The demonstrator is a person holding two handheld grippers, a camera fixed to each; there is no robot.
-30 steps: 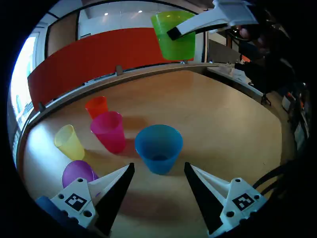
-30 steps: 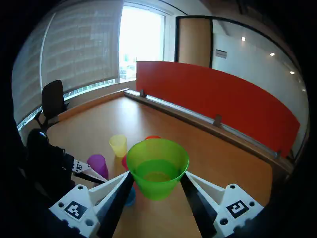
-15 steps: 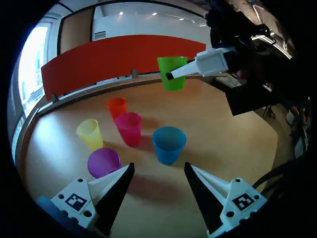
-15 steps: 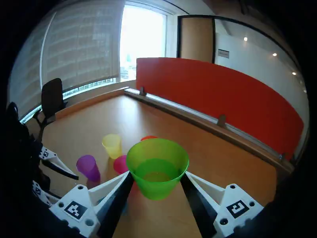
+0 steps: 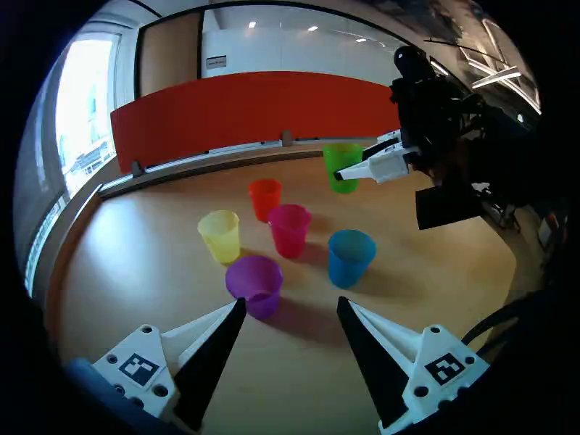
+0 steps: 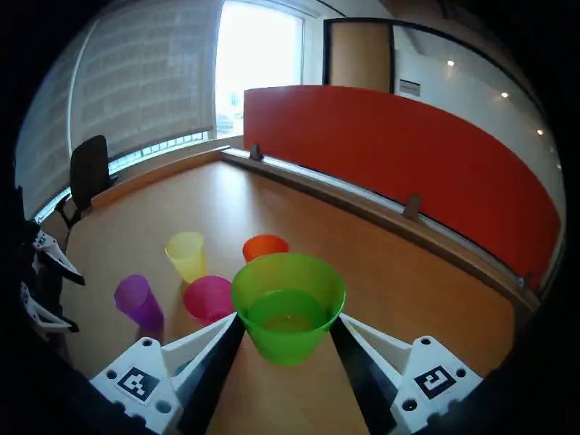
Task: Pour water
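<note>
— While we hold the green cup [image 6: 288, 290] level in the right gripper [image 6: 286, 319], where do we stand on the pour?
— Not started, we reckon. Both fingers press on the cup's sides, just under the rim. It's upright so the water [image 6: 288, 324] low inside can't spill.
— Target?
— Five on the worktop [image 5: 145, 275]: blue cup [image 5: 351, 257], purple cup [image 5: 254, 285], pink cup [image 5: 289, 229], yellow cup [image 5: 219, 235], orange cup [image 5: 264, 198]. All upright, mouths up, close together but apart. We can't tell which one gets the water.
— Left gripper [image 5: 290, 301]?
— Fingers spread wide, holding nothing. It hangs over the near side of the cluster, purple cup just ahead of one fingertip. We guess it's parked there to steady a receiving cup, or to keep clear.
— Green cup versus cluster?
— Left gripper view puts it past the orange and pink cups, on the far side, apart from them. We'd need it over one mouth first, then a slow tilt. Those cups look light enough to knock over.
</note>
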